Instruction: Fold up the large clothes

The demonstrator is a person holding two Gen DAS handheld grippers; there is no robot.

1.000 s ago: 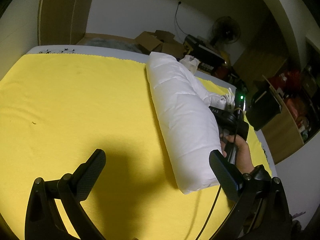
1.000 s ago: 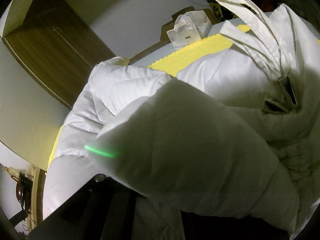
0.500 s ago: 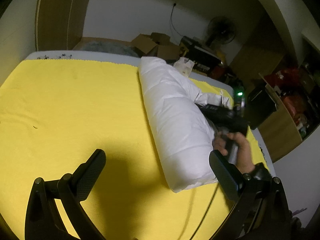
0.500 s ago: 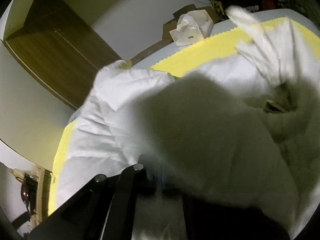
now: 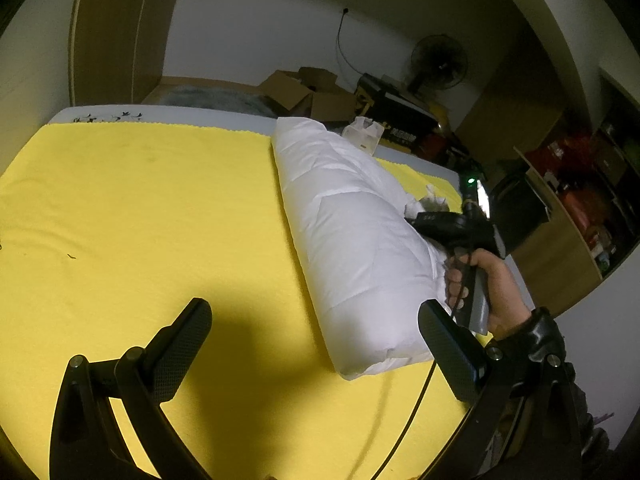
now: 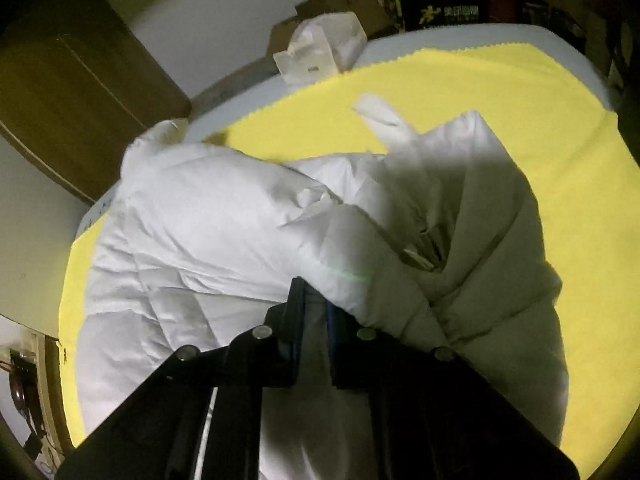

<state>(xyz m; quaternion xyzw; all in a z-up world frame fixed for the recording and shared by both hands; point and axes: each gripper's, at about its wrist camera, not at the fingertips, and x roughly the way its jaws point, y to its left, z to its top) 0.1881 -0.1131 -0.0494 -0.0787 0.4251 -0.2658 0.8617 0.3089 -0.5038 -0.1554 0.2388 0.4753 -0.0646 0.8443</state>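
Note:
A white puffy jacket (image 5: 352, 236), rolled into a long bundle, lies on the yellow sheet (image 5: 140, 220) covering the bed. My left gripper (image 5: 314, 308) hovers open over the sheet at the bundle's near end, nothing between its fingers. A hand (image 5: 488, 288) holds my right gripper on the bundle's right side, its tips hidden there. In the right wrist view my right gripper (image 6: 314, 304) points down into the jacket (image 6: 208, 220). Its jaws are nearly together and closing, with a fold of white cloth (image 6: 352, 280) running between them and draped over the right fingertip.
A white bag (image 6: 320, 52) sits at the bed's far edge. Cardboard boxes (image 5: 304, 92), a fan (image 5: 438, 64) and a dark cabinet stand behind the bed. Shelves with red items (image 5: 576, 208) are on the right. A cable (image 5: 416, 408) trails over the sheet near my left gripper.
My right gripper has pulled up and back. The jacket fold that filled its view has dropped lower, baring its fingers and more yellow sheet. My left gripper has barely moved.

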